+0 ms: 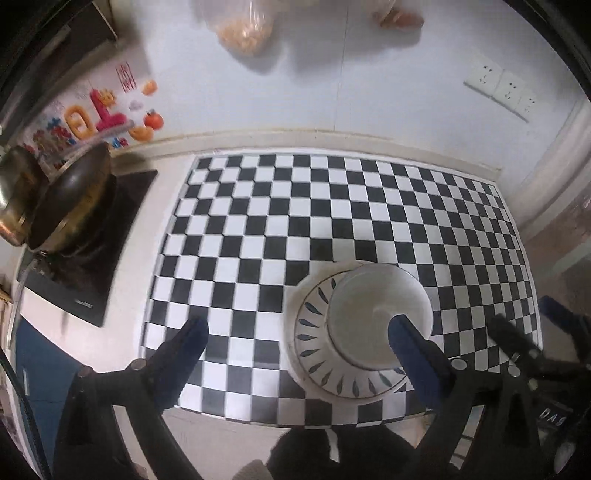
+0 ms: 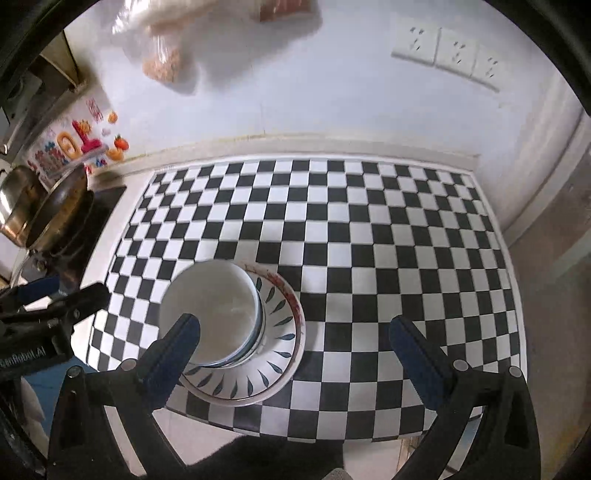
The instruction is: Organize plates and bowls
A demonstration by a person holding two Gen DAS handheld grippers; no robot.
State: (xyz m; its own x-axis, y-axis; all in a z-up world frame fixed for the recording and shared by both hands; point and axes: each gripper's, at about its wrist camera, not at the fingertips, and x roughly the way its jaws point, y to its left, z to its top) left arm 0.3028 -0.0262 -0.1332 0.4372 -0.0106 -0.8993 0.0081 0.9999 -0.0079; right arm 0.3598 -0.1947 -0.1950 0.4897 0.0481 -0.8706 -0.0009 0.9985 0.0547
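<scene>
I find the white bowl [image 2: 212, 314] nested in the patterned plate [image 2: 273, 354], stacked for tidiness, between my left gripper [image 1: 299, 343] and right gripper [image 2: 295, 339]; both spread apart, empty.

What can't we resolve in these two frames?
- How many dishes sit under the white bowl: right view, the bowl covers the stack on the plate.
- Plate's near rim: left view, a left gripper finger covers it.
- Pan contents: both views, edge-on at the frame's margin.
- Hanging bags: cut off by the top edge, blurred.
</scene>
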